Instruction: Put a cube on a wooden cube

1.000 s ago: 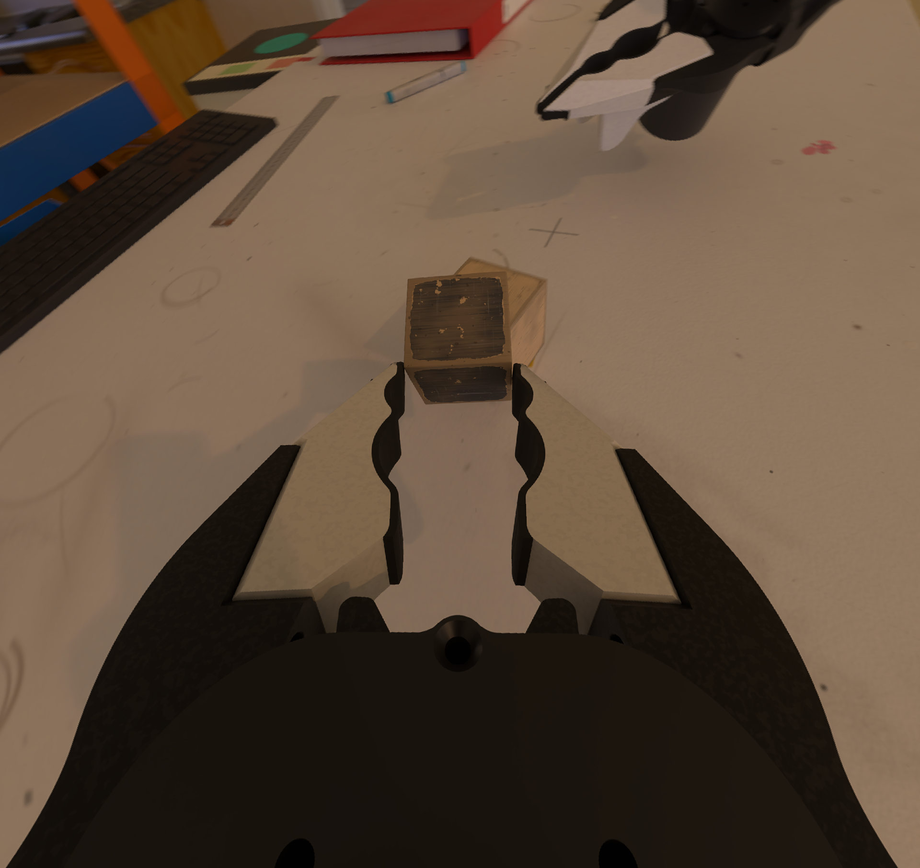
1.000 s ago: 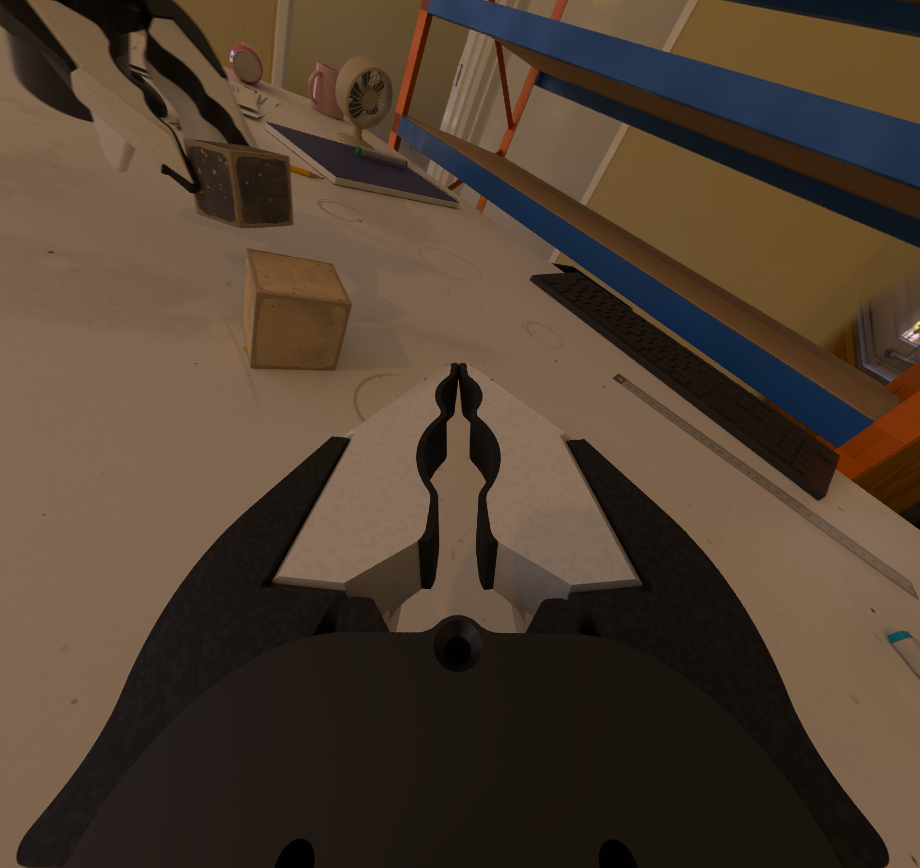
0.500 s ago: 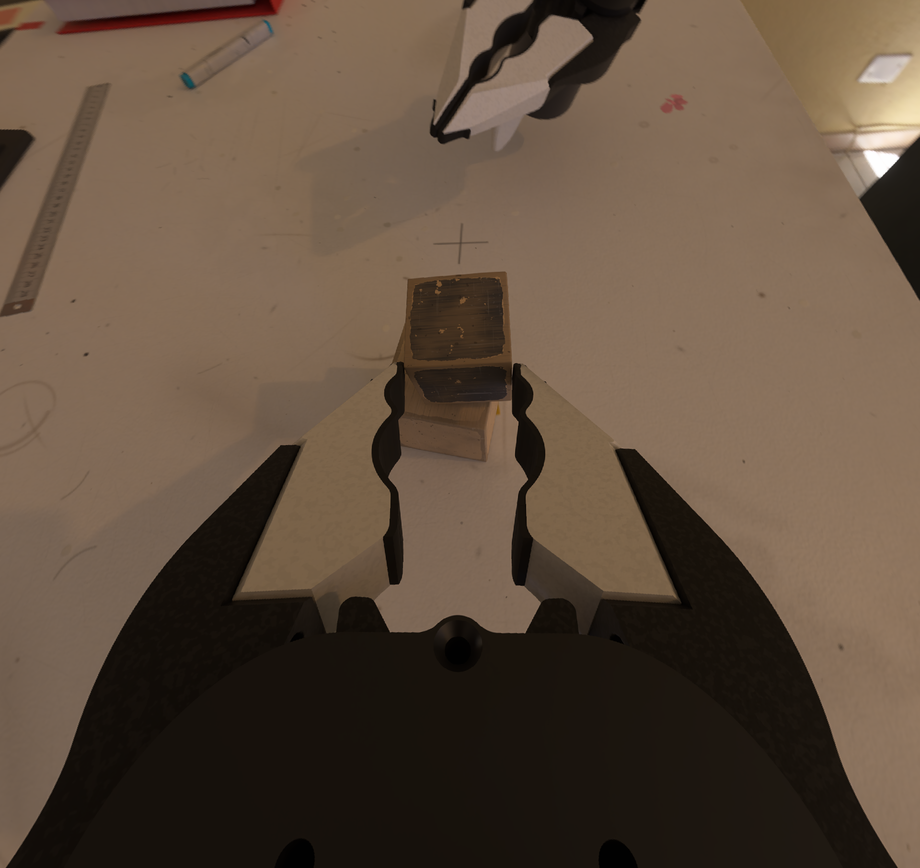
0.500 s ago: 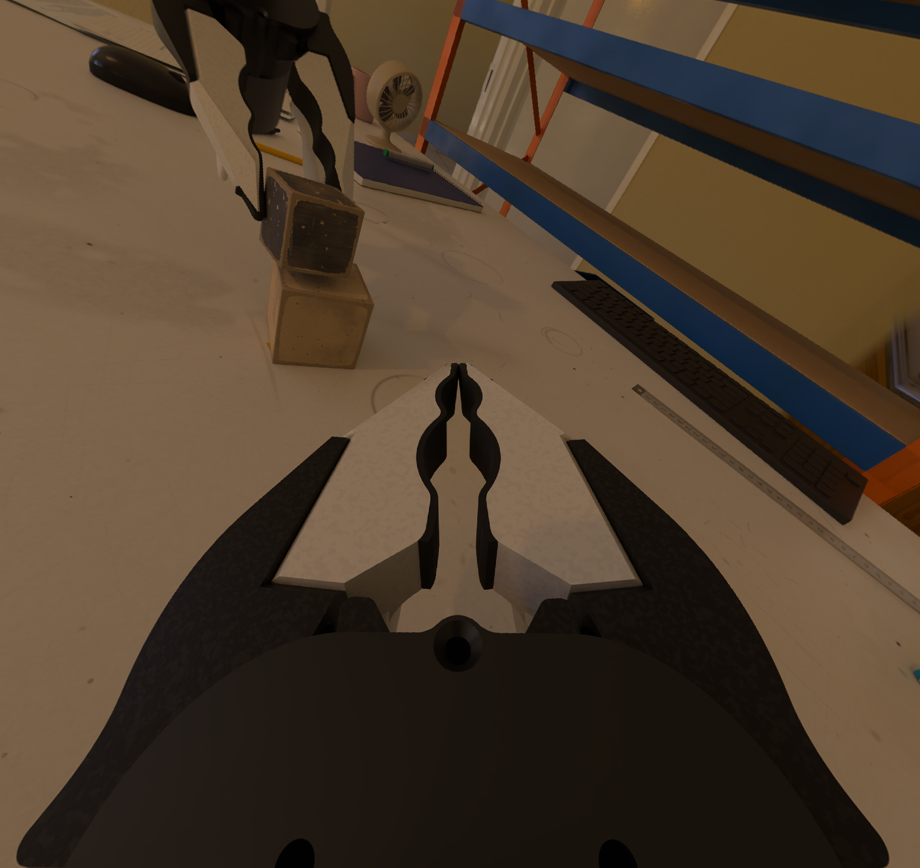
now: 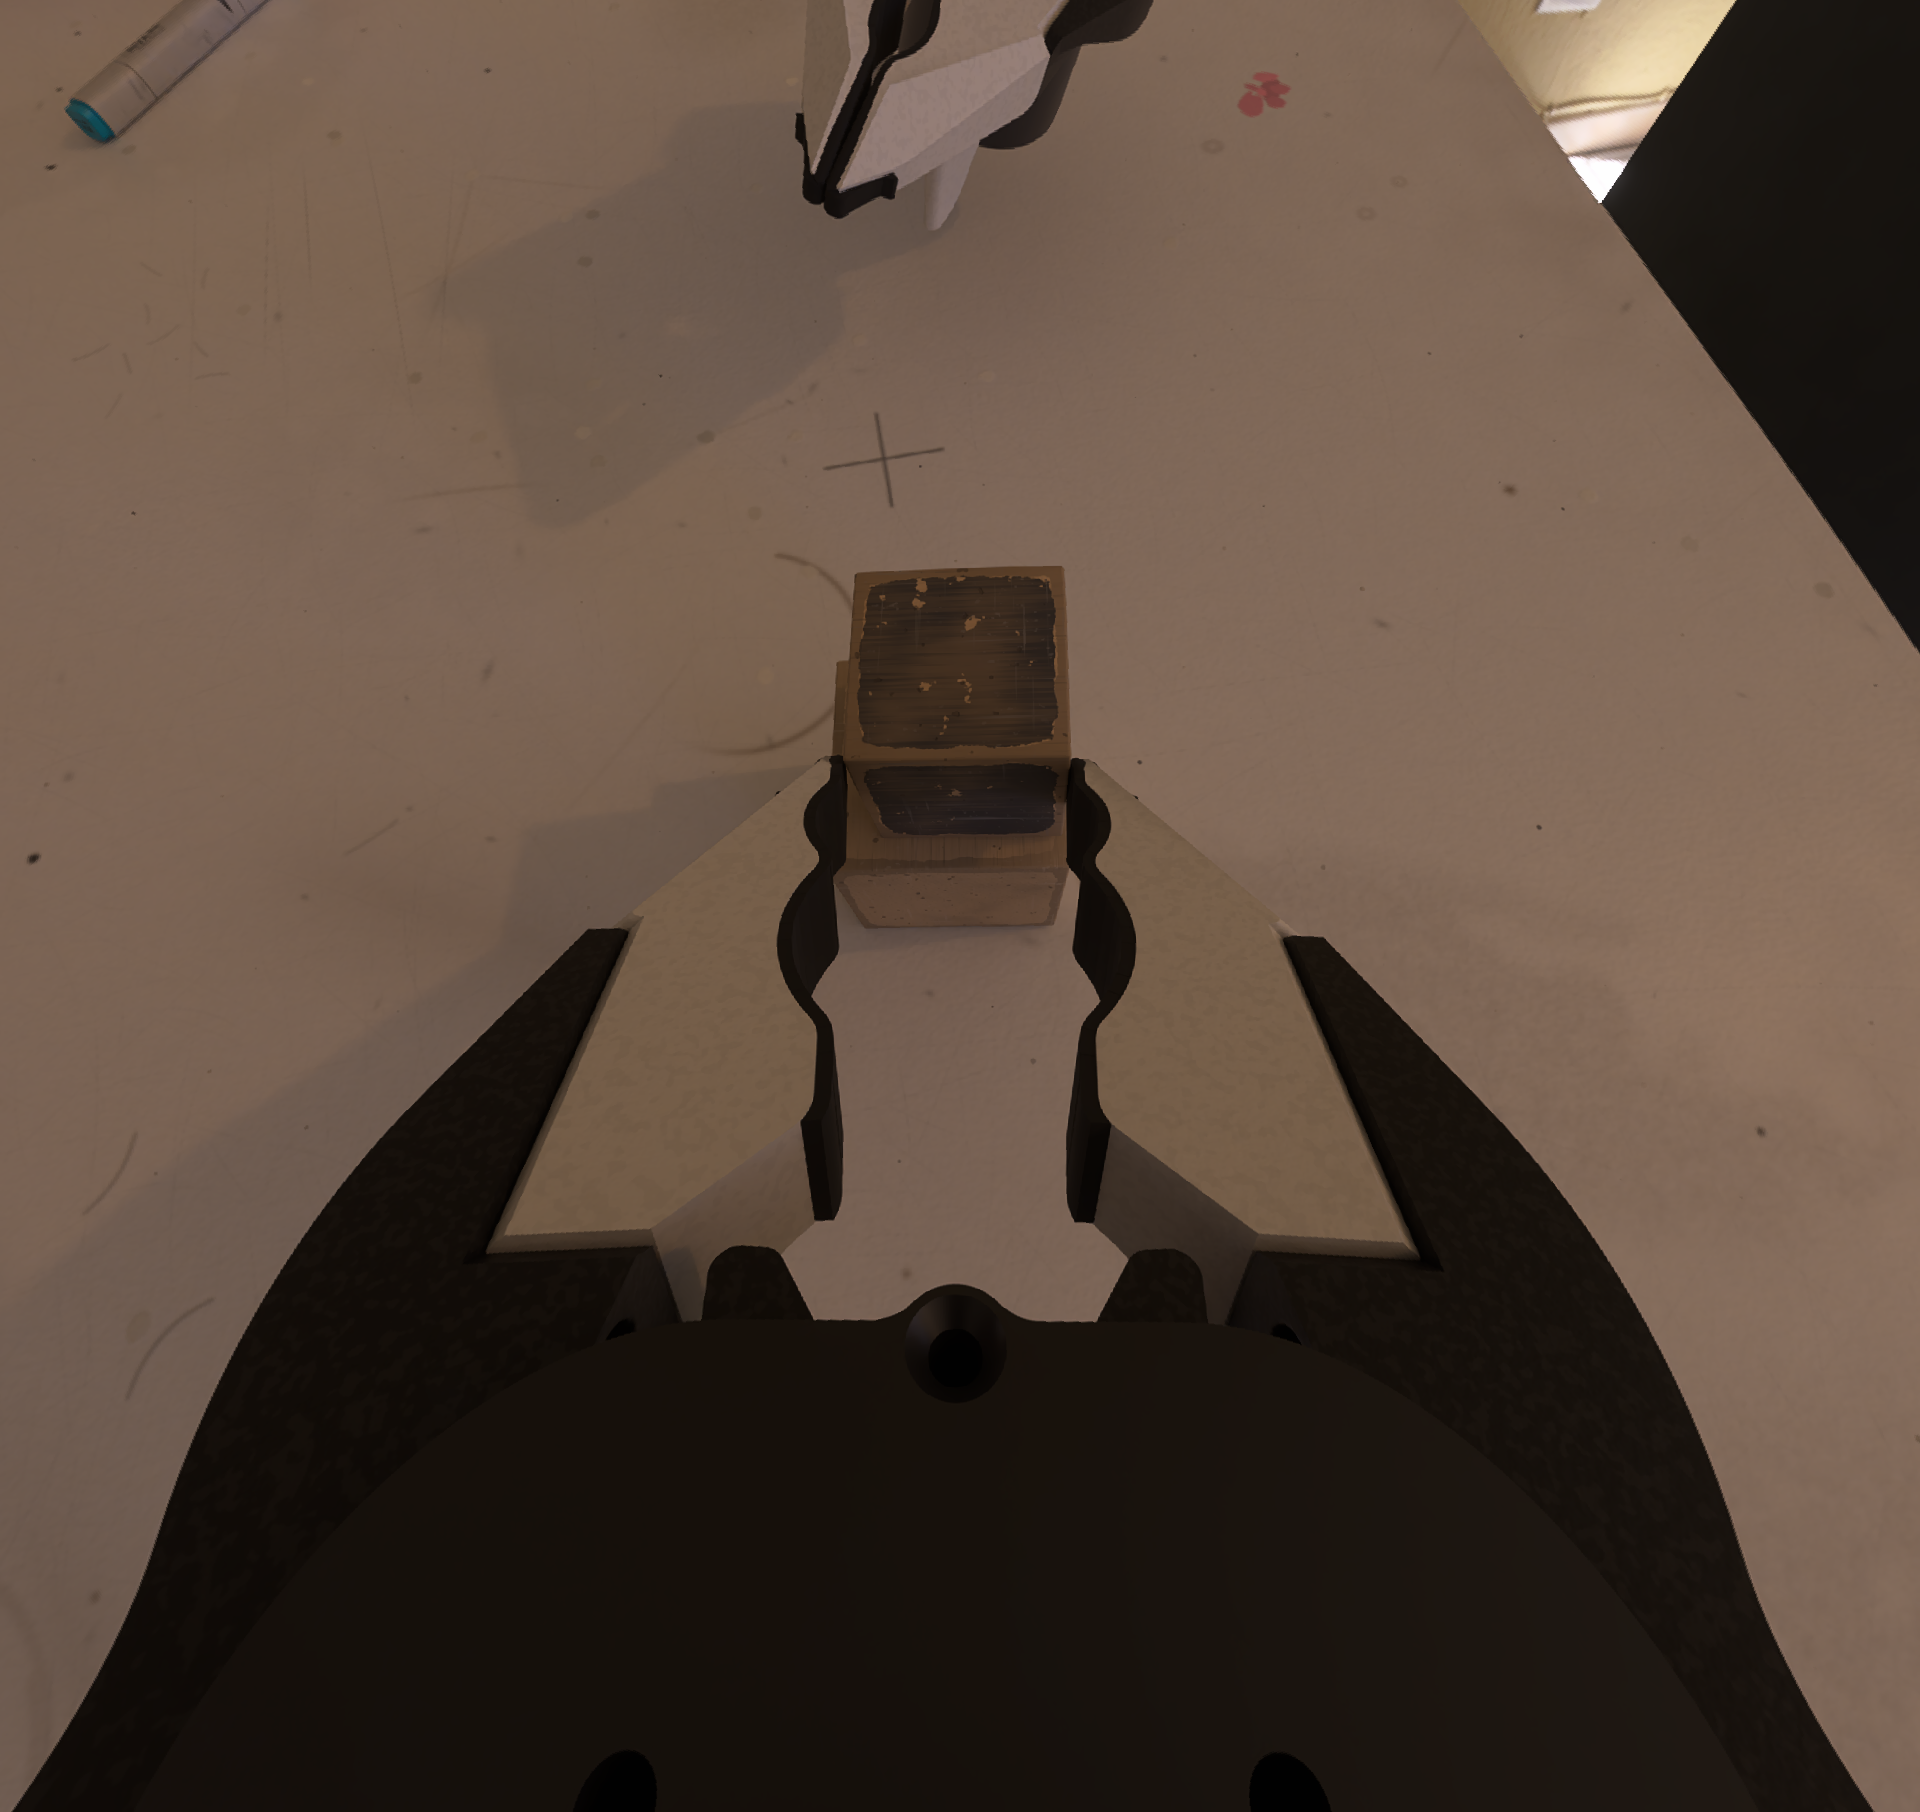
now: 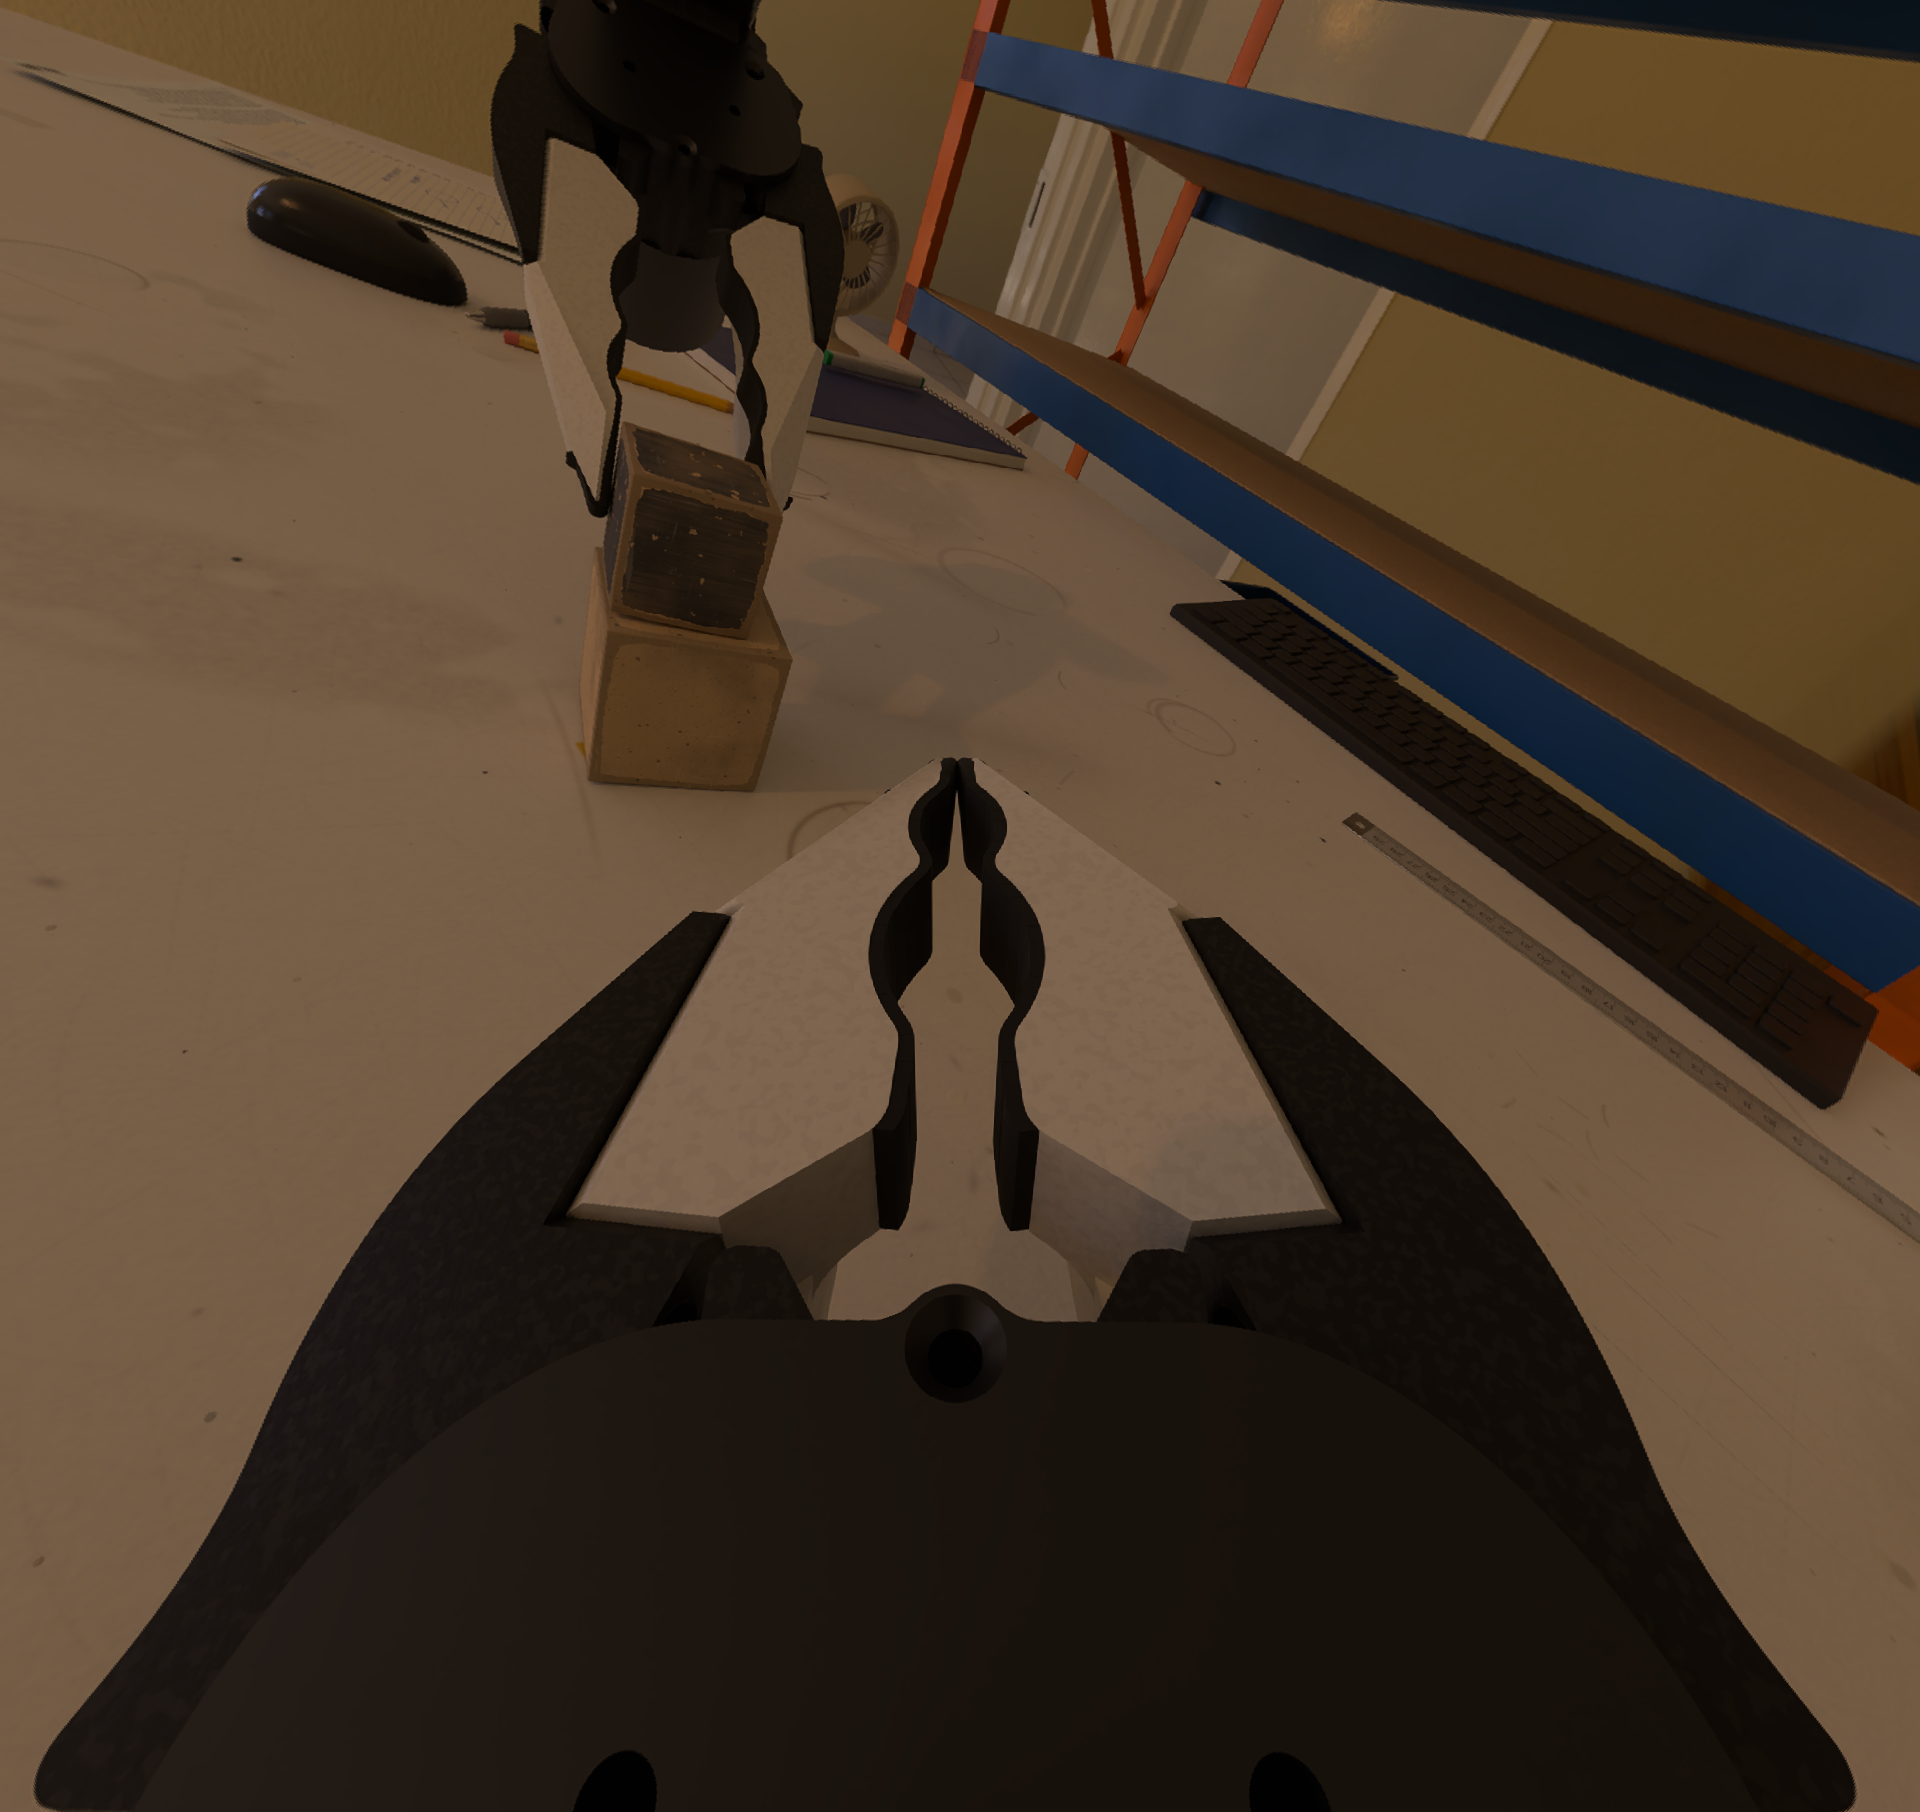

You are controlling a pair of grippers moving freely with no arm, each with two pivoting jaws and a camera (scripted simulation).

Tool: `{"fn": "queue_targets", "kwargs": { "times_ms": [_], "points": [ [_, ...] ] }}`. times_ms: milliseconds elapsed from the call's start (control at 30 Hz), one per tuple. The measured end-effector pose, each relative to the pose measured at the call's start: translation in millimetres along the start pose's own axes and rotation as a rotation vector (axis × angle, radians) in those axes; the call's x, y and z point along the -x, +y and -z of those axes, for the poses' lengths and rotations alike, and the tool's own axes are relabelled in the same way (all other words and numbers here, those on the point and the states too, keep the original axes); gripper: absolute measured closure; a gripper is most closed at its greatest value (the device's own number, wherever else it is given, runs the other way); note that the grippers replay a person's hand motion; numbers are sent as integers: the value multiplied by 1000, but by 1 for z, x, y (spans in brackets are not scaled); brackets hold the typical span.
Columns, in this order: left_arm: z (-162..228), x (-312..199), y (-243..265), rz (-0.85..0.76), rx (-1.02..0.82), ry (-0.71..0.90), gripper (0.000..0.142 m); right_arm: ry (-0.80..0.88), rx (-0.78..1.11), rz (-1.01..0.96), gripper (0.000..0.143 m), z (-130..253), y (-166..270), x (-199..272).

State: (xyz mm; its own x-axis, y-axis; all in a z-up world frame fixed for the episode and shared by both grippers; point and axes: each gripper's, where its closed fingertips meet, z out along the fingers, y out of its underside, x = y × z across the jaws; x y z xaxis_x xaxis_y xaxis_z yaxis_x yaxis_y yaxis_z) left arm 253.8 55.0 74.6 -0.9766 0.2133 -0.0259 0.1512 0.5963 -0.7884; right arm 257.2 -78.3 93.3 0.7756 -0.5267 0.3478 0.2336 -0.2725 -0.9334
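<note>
dark cube (image 5: 958,682) now above wooden cube (image 5: 951,898), slightly askew | left gripper (image 5: 954,775) holds it | right gripper (image 6: 956,765) closed empty

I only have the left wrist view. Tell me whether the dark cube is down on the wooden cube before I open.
Observer: From the right wrist view, no gap shows between the dark cube and the wooden cube; the dark one looks slightly tilted.
Operator: Check the overhang.
Observer: The dark cube sits inside the outline of the wooden cube's top, twisted a little against it.
Operator: Report what lies behind the left gripper for the retreat.
Observer: A black computer mouse lies on the table beyond the left gripper, off to one side, and a yellow pencil lies just behind its fingers.
</note>
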Motion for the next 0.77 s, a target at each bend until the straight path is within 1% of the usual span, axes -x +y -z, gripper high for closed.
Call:
{"fn": "queue_targets", "kwargs": {
  "times_ms": [200,367,533,667,767],
  "points": [
    [-1,0,0,21,-12,-7,100,-7,-2,-5,143,0,0,0],
    [-3,-1,4,45,15,-36,96,-17,1,-4,143,-1,0,1],
    [-1,0,4,58,6,-91,81,-18,-2,-8,143,-1,0,1],
    [7,1,-1,66,-28,-171,70,-18,-2,-5,143,-1,0,1],
    [15,-2,-8,71,-71,-234,67,-19,-3,1,143,-1,0,2]
  ]
}}
